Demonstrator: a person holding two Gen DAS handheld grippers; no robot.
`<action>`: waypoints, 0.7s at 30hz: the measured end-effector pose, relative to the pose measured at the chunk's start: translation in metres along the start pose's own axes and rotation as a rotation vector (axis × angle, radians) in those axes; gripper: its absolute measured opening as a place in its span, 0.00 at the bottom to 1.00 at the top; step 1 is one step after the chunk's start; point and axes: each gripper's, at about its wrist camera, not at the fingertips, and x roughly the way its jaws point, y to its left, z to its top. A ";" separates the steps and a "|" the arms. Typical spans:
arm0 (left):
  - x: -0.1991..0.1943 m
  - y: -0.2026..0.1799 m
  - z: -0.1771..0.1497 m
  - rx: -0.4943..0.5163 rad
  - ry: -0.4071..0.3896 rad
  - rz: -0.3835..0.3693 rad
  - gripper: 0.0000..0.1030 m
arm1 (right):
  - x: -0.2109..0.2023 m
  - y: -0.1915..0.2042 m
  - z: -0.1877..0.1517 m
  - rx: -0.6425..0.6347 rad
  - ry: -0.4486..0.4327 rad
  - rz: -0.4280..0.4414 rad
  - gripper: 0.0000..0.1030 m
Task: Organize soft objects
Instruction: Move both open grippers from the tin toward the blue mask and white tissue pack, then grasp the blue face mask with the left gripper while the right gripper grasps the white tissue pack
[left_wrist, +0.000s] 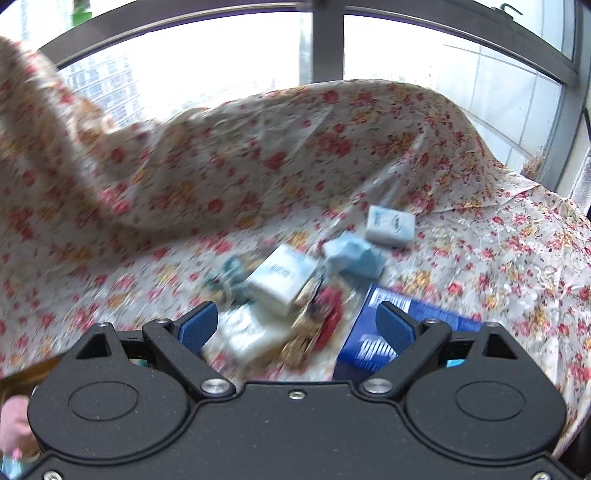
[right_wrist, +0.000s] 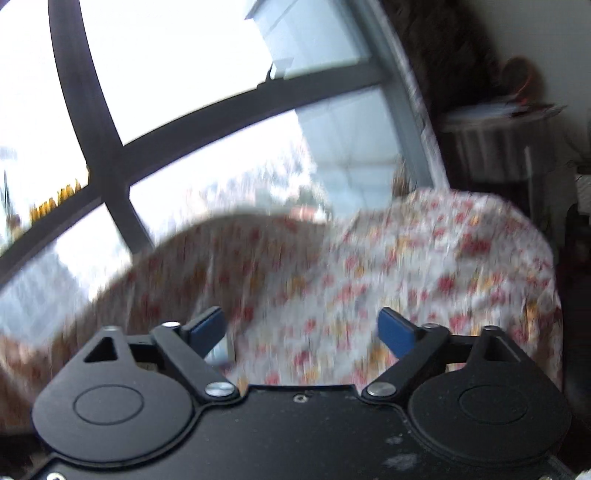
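Note:
In the left wrist view, soft items lie on a floral cloth (left_wrist: 258, 158): a white tissue pack (left_wrist: 389, 226) at the back, a crumpled light-blue cloth (left_wrist: 354, 254), a second white pack (left_wrist: 280, 280), a third white pack (left_wrist: 251, 334) and a small teal bundle (left_wrist: 229, 277). A blue box (left_wrist: 373, 343) lies under the right finger. My left gripper (left_wrist: 295, 325) is open and empty just above them. My right gripper (right_wrist: 301, 330) is open and empty over the blurred floral cloth (right_wrist: 406, 266).
A red and gold item (left_wrist: 325, 321), blurred, lies between the packs and the blue box. The cloth rises in a high fold at the back and left. A dark-framed window (left_wrist: 328, 44) stands behind. A round side table (right_wrist: 498, 129) stands at the right in the right wrist view.

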 end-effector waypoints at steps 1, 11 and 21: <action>0.005 -0.003 0.006 0.007 -0.003 -0.004 0.88 | -0.002 0.000 0.007 0.028 -0.055 -0.004 1.00; 0.077 -0.032 0.044 0.063 0.049 -0.018 0.92 | 0.093 0.059 0.030 -0.131 -0.040 0.023 1.00; 0.149 -0.037 0.061 0.058 0.164 -0.035 0.92 | 0.207 0.102 -0.006 -0.302 0.243 -0.018 1.00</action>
